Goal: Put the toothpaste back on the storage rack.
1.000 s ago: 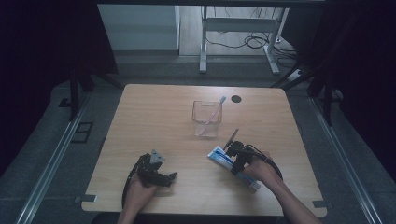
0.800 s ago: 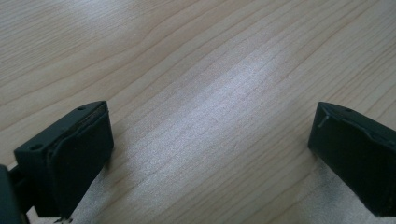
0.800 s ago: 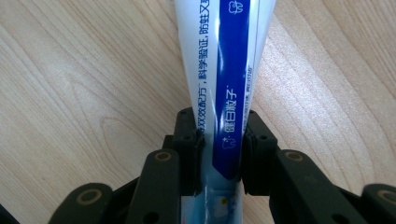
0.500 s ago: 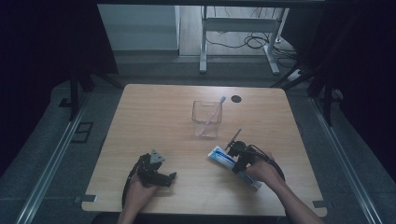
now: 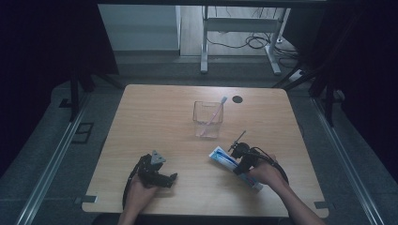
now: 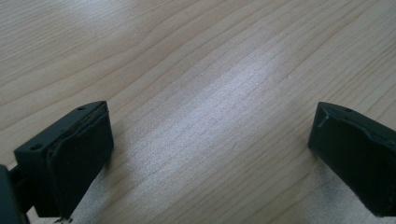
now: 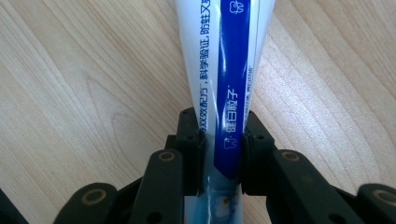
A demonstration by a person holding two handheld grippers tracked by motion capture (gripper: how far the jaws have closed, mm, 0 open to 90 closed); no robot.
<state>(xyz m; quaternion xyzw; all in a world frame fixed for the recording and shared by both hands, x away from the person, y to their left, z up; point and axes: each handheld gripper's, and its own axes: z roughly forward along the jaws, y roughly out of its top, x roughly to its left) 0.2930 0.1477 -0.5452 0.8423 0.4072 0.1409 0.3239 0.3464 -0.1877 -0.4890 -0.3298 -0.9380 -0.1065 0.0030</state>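
The right hand-held gripper (image 5: 239, 161) was clamped on the toothpaste tube (image 5: 224, 157), and in the right gripper view its jaws had just been closing in, the pads now pressing the tube (image 7: 229, 88) from both sides. The tube lay flat on the bench (image 5: 155, 117), toward the near right part of the top, one end pointing away toward the clear cup (image 5: 208, 119).

That tube looked light and soft. A squeeze in the middle would likely dent it, and the glossy skin could slip between the pads. The grip sat on the narrower part of the body, where the sides gave something firmer to pinch; a moderate hold there seemed the safer choice.

The left hand-held gripper (image 5: 157, 176) rested near the front left of the bench, jaws spread wide with nothing between them; the left gripper view showed bare wood (image 6: 210, 93) in the gap.

Room to move looked generous. Open wood lay between tube and cup, and the cup already held a pink toothbrush (image 5: 212, 117) leaning inside, so its thin rim would be the thing to mind. The near edge of the bench sat close behind the right hand (image 5: 265, 174), leaving little slack in that direction.
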